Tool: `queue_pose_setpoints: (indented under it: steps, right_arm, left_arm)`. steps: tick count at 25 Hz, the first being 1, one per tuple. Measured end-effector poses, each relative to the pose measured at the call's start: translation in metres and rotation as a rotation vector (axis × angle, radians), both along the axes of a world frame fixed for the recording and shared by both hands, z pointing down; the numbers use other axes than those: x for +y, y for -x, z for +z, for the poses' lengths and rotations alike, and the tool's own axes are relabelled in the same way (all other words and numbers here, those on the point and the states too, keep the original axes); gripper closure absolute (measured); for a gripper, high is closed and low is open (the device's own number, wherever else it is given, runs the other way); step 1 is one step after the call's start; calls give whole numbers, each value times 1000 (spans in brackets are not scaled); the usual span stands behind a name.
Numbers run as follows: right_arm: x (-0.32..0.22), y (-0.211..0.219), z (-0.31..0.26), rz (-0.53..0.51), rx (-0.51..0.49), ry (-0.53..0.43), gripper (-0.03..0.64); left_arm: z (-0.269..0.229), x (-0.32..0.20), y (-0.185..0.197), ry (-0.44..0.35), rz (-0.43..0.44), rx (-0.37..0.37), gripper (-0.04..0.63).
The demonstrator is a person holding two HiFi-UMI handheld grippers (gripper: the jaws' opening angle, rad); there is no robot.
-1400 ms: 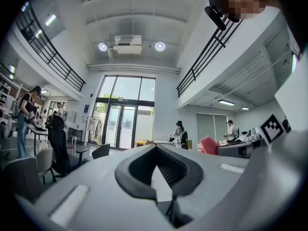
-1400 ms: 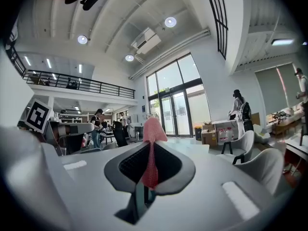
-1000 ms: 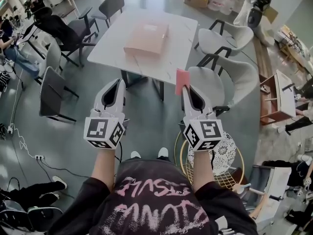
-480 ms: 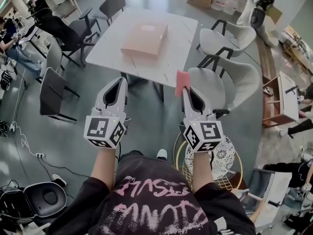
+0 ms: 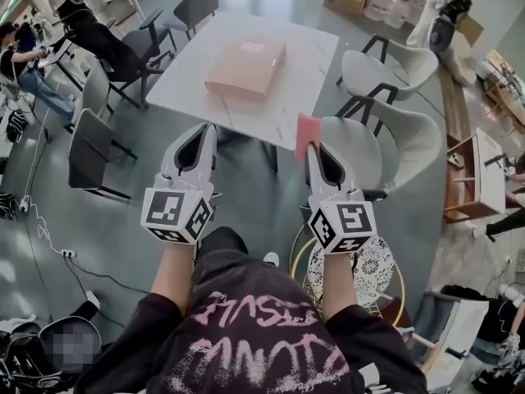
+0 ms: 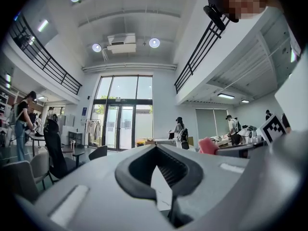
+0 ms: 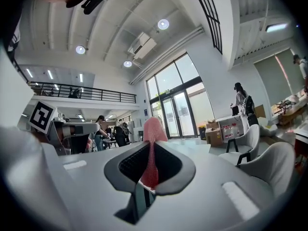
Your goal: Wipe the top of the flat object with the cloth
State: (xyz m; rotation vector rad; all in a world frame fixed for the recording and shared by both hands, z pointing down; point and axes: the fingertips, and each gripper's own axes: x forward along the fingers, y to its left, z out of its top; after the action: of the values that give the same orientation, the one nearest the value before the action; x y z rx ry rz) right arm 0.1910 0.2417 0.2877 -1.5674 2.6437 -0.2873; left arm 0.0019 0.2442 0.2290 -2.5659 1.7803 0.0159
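Note:
A flat brown cardboard box (image 5: 246, 67) lies on the white table (image 5: 303, 72) ahead of me, some way beyond both grippers. My right gripper (image 5: 311, 149) is shut on a pink cloth (image 5: 307, 135), which stands up out of its tips. In the right gripper view the pink cloth (image 7: 152, 150) hangs pinched between the jaws of the right gripper (image 7: 152, 146). My left gripper (image 5: 207, 133) is held level beside it, shut with nothing in it. The left gripper view shows the left gripper (image 6: 155, 147) with its tips together, and the pink cloth (image 6: 207, 146) off to the right.
White chairs (image 5: 385, 66) (image 5: 399, 138) stand at the table's right side, dark chairs (image 5: 89, 150) (image 5: 197, 2) at its left and far side. A gold wire stool (image 5: 365, 273) is under my right arm. People sit at desks far left (image 5: 29, 64).
The table and box have drawn slightly nearer as the person steps forward. Both grippers keep their pose, the right still holding the cloth.

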Motion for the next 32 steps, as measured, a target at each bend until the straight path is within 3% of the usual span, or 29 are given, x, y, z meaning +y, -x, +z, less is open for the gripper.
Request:
queue_pose_setpoints:
  steps: [14,32]
  right_arm:
    - [-29,-2,10,20,1,10,574]
    - [-81,27,15,40,20,29,574]
  left_arm:
    - [6,-30,-3,-14,40,-11,595]
    - [22,-87,37,1,40,19,595]
